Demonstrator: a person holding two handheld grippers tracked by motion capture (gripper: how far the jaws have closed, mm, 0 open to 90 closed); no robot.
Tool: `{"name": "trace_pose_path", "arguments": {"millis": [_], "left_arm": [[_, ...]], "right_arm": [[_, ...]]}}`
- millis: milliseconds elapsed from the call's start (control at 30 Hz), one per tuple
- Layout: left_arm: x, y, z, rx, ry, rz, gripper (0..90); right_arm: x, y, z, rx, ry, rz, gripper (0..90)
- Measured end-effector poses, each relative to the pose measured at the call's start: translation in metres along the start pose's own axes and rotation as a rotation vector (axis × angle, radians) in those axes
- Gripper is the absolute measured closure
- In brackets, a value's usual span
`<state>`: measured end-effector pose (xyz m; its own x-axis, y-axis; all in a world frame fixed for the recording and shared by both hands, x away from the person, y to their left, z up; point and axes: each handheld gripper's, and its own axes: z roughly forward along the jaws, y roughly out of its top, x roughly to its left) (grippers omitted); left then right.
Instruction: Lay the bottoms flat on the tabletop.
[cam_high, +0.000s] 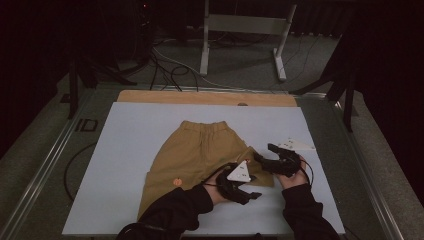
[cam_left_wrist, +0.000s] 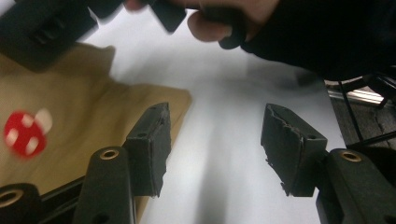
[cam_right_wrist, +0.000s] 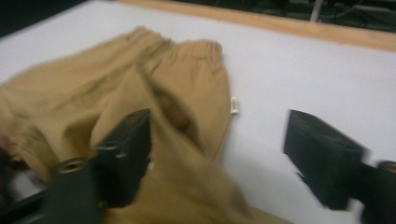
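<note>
Lying flat on a white sheet (cam_high: 125, 150) that covers the table, a pair of tan shorts (cam_high: 195, 150) sits near the centre, elastic waistband toward 12 o'clock and leg hems toward 6 o'clock. A small red mushroom patch (cam_left_wrist: 25, 132) with white dots (seen as an orange spot from above) marks the leg at 7 o'clock. The left gripper (cam_high: 245, 192) hovers at the shorts' 5 o'clock corner, jaws spread wide and empty, one jaw over the hem edge. The right gripper (cam_high: 267, 155) sits at the 4 o'clock edge, jaws likewise wide apart, gripping nothing, one above fabric and one above bare sheet. The step looks like taking hold of this side for a fold. To do it well, lower each jaw pair astride the hem, pinching both cloth layers before lifting.
</note>
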<state>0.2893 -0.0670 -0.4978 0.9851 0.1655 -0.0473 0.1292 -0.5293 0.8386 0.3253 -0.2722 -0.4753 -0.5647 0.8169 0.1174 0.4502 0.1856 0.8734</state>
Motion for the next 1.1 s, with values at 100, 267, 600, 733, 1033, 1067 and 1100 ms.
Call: {"name": "trace_pose_path", "arguments": {"millis": [100, 267, 600, 733, 1033, 1067, 1100], "left_arm": [[-0.003, 0.003, 0.018, 0.016, 0.006, -0.008, 43.2], [-0.001, 0.007, 0.045, 0.079, 0.063, -0.004, 45.9], [0.001, 0.012, 0.066, 0.169, 0.158, 0.010, 61.0], [-0.002, 0.013, 0.063, 0.181, 0.163, 0.013, 85.2], [-0.015, 0.025, 0.026, 0.104, 0.109, 0.027, 90.0], [-0.016, 0.026, 0.025, 0.105, 0.111, 0.040, 90.0], [-0.015, 0.026, 0.026, 0.105, 0.117, 0.040, 90.0]], "right_arm": [[-0.005, 0.000, -0.013, -0.023, 0.002, 0.023, 13.1], [-0.011, -0.002, -0.027, -0.048, -0.012, 0.033, 13.6], [-0.013, -0.005, -0.025, -0.032, -0.020, 0.032, 14.1], [-0.013, -0.005, -0.024, -0.028, -0.022, 0.030, 14.2], [-0.007, -0.001, -0.024, -0.006, 0.007, -0.003, 14.6], [-0.006, -0.001, -0.025, -0.002, 0.005, -0.015, 14.6], [-0.006, 0.000, -0.026, 0.002, 0.007, -0.015, 14.6]]}}
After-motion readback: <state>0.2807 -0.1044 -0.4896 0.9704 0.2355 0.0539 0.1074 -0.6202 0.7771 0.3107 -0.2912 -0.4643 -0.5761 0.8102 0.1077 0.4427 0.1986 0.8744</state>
